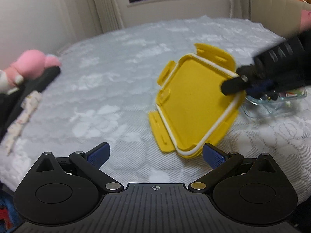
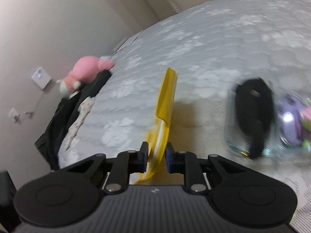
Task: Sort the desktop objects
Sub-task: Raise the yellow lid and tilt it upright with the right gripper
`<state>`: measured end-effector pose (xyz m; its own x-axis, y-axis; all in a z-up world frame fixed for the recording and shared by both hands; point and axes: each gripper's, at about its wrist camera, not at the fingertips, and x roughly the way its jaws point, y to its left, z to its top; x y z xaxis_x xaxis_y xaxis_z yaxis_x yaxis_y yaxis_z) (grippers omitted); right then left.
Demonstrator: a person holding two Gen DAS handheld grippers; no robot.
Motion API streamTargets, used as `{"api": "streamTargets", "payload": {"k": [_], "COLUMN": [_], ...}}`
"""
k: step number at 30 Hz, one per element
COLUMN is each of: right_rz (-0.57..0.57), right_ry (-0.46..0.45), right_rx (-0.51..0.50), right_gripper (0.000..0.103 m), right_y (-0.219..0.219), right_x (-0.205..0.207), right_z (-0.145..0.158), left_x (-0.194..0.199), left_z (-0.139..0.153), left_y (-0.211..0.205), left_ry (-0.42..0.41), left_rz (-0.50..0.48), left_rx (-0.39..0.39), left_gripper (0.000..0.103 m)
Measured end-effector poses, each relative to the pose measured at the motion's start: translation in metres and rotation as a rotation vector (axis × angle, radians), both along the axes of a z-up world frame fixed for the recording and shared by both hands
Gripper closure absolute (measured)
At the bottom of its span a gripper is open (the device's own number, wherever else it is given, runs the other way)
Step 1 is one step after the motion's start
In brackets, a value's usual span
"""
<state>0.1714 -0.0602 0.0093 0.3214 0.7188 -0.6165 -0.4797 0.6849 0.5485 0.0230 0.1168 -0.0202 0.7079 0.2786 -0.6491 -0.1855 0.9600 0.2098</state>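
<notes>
Over white lace tabletop, left view: my left jaws spread wide, empty, waiting near yellow lid. Lid tilted up on edge, underside and white seal facing me, because right jaws pinch its far rim. Glass container just behind.

Right view: my right jaws clamped on lid's rim, edge-on. Glass container at right, black item inside; blur hides more. Probably lid bound there.

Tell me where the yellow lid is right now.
The yellow lid is tilted above the white tablecloth, clamped by the right gripper, with the clear container on its right.
</notes>
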Motion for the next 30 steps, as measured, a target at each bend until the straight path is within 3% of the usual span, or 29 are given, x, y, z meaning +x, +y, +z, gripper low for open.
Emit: {"api": "streamTargets", "payload": {"k": [6,10,13,18,23,24,28,30], "right_rz": [0.078,0.089,0.122,0.17,0.265,0.289,0.36,0.371], "right_ry": [0.011,-0.047,-0.041,-0.096,-0.108,-0.11,-0.141,-0.187], "right_rx": [-0.029,-0.038,-0.027,-0.037,-0.034,-0.036,-0.008,0.02], "right_gripper": [0.089,0.088,0.087,0.084,0.078,0.077,0.049,0.042], "right_y": [0.043,0.066,0.081,0.101,0.134,0.141,0.152,0.148], "right_x": [-0.001,-0.006,-0.008,-0.011,-0.018,-0.021,-0.029,-0.031], "right_z": [0.028,0.038,0.04,0.044,0.048,0.048,0.05,0.054], "left_x": [-0.004,-0.008,-0.001,0.004,-0.009,-0.012,-0.029,-0.037], "left_z": [0.001,0.0,-0.001,0.0,0.003,0.003,-0.001,-0.01], "left_y": [-0.017,-0.018,-0.007,0.015,0.036,0.044,0.091,0.119], "left_ry": [-0.085,-0.143,-0.167,-0.21,-0.23,-0.231,-0.216,-0.195], "left_rz": [0.082,0.193,0.262,0.266,0.302,0.311,0.378,0.4], "left_rx": [0.177,0.285,0.294,0.141,0.082,0.039,-0.174,-0.32], "left_gripper": [0.0,0.0,0.0,0.0,0.0,0.0,0.0,0.0]}}
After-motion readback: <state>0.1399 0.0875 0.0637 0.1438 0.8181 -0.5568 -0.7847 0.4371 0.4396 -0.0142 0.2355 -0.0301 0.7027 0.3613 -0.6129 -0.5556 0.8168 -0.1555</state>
